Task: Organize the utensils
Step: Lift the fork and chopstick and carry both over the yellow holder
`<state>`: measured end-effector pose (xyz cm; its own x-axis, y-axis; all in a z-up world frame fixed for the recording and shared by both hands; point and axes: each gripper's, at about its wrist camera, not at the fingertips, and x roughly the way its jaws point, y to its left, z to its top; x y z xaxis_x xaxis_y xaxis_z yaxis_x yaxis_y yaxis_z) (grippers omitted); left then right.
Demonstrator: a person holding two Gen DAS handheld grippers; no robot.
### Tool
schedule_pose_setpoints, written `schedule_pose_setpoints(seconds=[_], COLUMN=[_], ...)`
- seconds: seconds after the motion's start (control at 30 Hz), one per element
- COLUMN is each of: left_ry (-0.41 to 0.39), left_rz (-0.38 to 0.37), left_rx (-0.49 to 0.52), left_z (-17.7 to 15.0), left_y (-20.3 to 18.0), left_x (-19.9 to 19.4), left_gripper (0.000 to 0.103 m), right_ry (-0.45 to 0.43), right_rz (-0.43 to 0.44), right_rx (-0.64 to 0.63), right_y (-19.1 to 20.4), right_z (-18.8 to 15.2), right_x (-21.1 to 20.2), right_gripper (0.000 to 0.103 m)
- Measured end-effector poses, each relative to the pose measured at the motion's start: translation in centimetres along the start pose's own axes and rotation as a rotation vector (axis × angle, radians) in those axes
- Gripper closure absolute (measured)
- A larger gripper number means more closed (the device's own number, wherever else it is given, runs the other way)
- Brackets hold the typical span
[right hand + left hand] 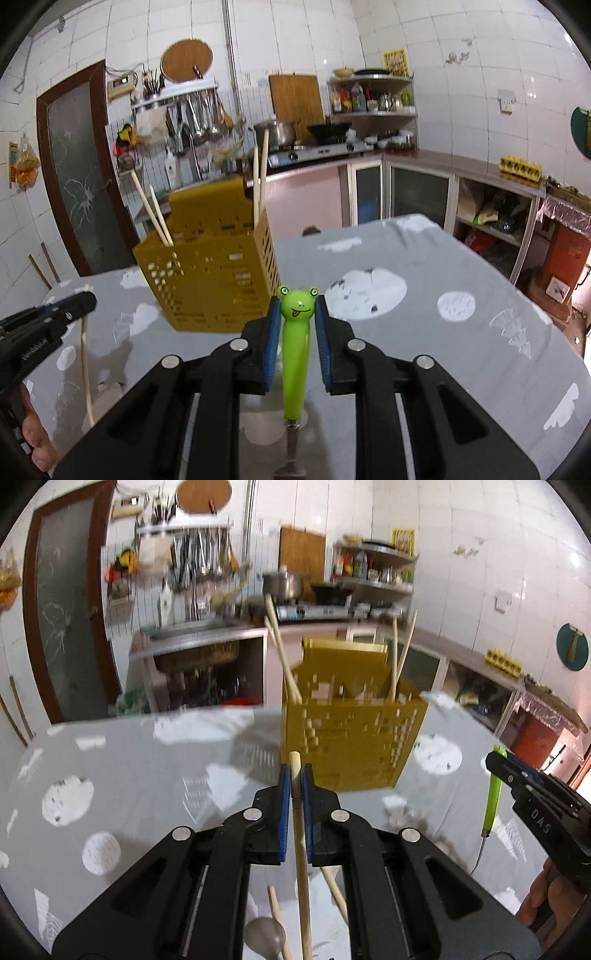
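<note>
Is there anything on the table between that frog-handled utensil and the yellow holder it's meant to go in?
Nothing visible. The right gripper holds the frog-handled utensil above bare tablecloth, just in front of the yellow holder. Chopsticks already stand at the holder's ends, but its middle looks open.
</note>
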<state>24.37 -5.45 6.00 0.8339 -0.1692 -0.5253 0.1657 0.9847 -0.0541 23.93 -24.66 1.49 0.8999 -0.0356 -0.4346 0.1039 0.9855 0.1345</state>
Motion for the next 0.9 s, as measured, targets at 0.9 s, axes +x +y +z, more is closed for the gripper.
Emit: schedule_pose_setpoints(seconds=[0.9], left_ry=[-0.221], left_rz=[-0.025], left_rx=[0.033], left_z=[1.1], left_y=[0.9], left_x=[-4.7], left_gripper=[0.098], right_ry=[-0.184], right_rz=[-0.006], right_rx=[-0.018], right_y=[0.4], right_z=[1.1], right_x=[-1.9], right_gripper=[0.084])
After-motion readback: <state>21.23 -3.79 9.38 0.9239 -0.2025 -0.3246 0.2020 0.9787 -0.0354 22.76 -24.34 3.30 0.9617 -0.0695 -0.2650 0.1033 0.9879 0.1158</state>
